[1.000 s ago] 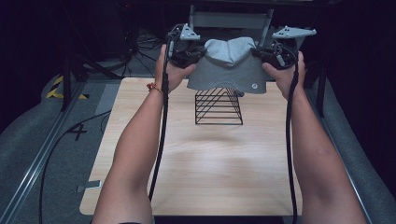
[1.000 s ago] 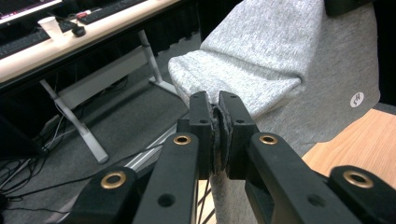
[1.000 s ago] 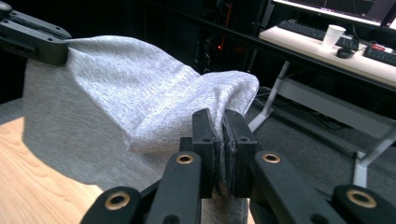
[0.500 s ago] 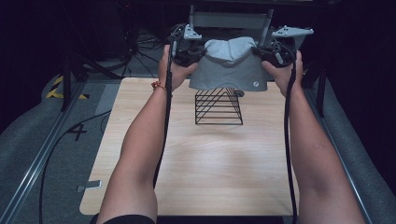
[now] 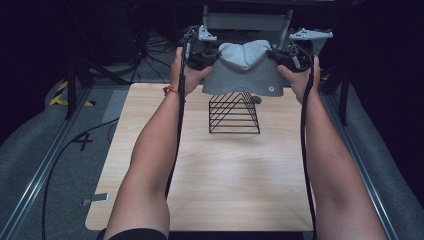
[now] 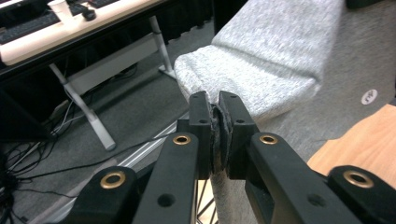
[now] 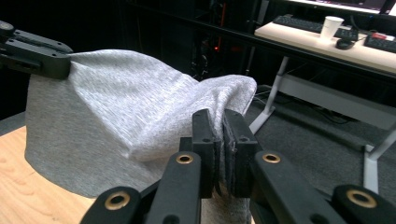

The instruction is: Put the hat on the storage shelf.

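A grey knitted cloth (image 5: 244, 70) hangs spread between my two grippers above the far edge of the table. My left gripper (image 5: 207, 56) is shut on its left edge, the fabric (image 6: 261, 60) pinched between the jaws (image 6: 216, 100). My right gripper (image 5: 281, 55) is shut on the opposite edge, with the cloth (image 7: 130, 102) bunched at the jaw tips (image 7: 219, 116). A small round white label (image 5: 270, 89) shows near the lower right corner. The cloth's lower hem hangs just over a black wire rack (image 5: 234, 113), hiding its top.
The wooden table (image 5: 215, 190) stretches toward me in front of the rack. Metal rails run along both sides, with cables on the floor at left. A desk (image 7: 327, 44) with a keyboard and paper cup stands beyond the table.
Both grippers have lifted the cloth a little and carried it slightly farther away; the hem now hangs higher over the rack.
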`<state>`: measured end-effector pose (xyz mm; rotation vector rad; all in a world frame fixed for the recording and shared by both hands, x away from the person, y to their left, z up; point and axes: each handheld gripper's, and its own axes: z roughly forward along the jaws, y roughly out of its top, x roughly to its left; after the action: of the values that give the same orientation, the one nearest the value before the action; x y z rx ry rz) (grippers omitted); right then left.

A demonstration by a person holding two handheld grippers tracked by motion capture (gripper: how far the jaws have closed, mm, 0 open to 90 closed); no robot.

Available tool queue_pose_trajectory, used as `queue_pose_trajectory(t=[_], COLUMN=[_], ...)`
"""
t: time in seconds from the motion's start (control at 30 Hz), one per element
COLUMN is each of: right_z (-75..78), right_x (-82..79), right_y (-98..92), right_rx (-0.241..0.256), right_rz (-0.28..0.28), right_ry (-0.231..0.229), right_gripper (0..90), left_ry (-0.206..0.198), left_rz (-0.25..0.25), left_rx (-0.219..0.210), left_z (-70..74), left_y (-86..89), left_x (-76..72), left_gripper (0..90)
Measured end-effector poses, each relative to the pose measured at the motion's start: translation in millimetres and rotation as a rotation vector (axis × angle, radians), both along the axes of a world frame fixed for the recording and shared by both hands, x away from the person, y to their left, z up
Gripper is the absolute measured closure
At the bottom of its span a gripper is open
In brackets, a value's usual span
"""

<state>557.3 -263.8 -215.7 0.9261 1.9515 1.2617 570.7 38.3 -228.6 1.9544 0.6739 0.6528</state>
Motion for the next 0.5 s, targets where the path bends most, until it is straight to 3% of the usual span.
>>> queue_pose_trajectory(t=[0.23,0.3,0.43,0.5], right_z=[-5.3,-6.6,-6.2,-5.0], right_x=[-9.1,-11.9,-18.9,-22.1], right_y=[2.1,2.0,0.6,-0.5], right_rx=[-0.026,-0.022,-0.014,-0.016], right_rz=[0.016,0.021,0.031,0.033], right_ry=[0.006,0.002,-0.003,-0.009], right_gripper=[84.5,84.5,84.5,84.5], left_ry=[0.02,0.017,0.016,0.012], left_rz=[-0.012,-0.021,-0.04,-0.053], left_rx=[-0.029,-0.058,-0.06,-0.084], left_z=[-5.6,-5.9,-4.7,-2.5], left_y=[10.3,12.1,14.5,15.5], left_x=[-8.8,-13.5,-21.5,-25.9], left_gripper=[84.7,84.6,84.7,84.7])
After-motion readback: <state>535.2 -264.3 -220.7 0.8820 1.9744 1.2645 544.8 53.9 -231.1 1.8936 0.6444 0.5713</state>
